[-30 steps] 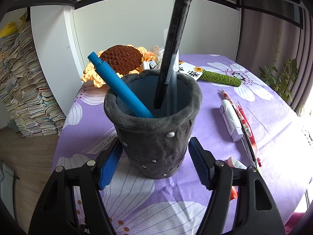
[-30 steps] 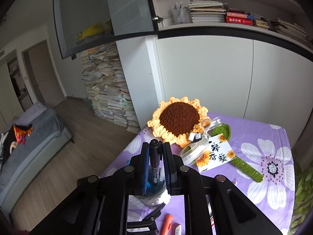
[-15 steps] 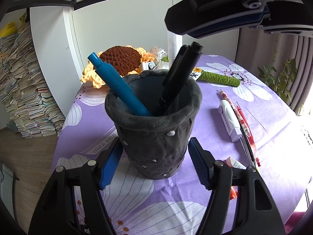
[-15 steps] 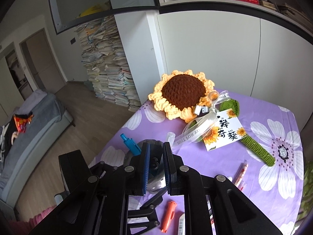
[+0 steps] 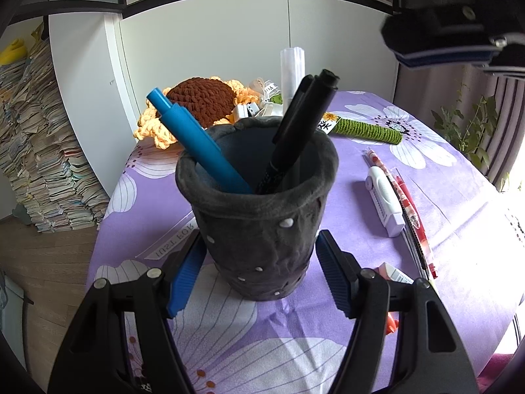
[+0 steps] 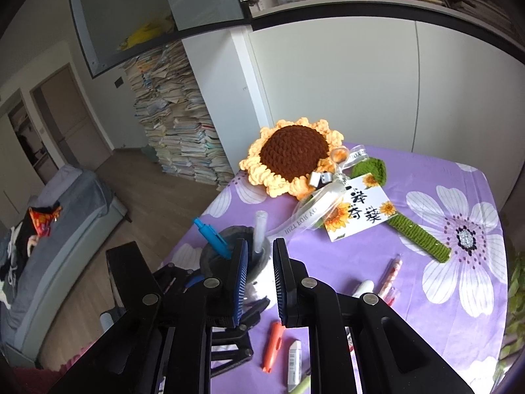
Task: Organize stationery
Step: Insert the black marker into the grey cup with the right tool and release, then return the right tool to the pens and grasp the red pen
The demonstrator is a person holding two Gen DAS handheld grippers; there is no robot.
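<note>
A dark grey felt pen cup (image 5: 259,216) stands on the purple flowered tablecloth (image 5: 443,177). My left gripper (image 5: 259,275) is shut on the cup's base, blue pads on both sides. In the cup lean a blue pen (image 5: 193,138), a black marker (image 5: 298,124) and a clear tube (image 5: 292,72). My right gripper (image 6: 257,279) hovers above the table, open and empty; its tip shows at the upper right of the left wrist view (image 5: 452,42). The cup (image 6: 213,256) shows just behind its fingers.
A white correction tape (image 5: 384,197) and red patterned pens (image 5: 403,200) lie right of the cup. An orange pen (image 6: 272,344) and a white eraser (image 6: 293,361) lie near the front. A crochet sunflower (image 6: 292,161) with a card (image 6: 357,210) lies at the back.
My right gripper lowered the black marker into the cup, let go of it, then opened wider and drew away up and to the right. The left gripper stayed on the cup.
</note>
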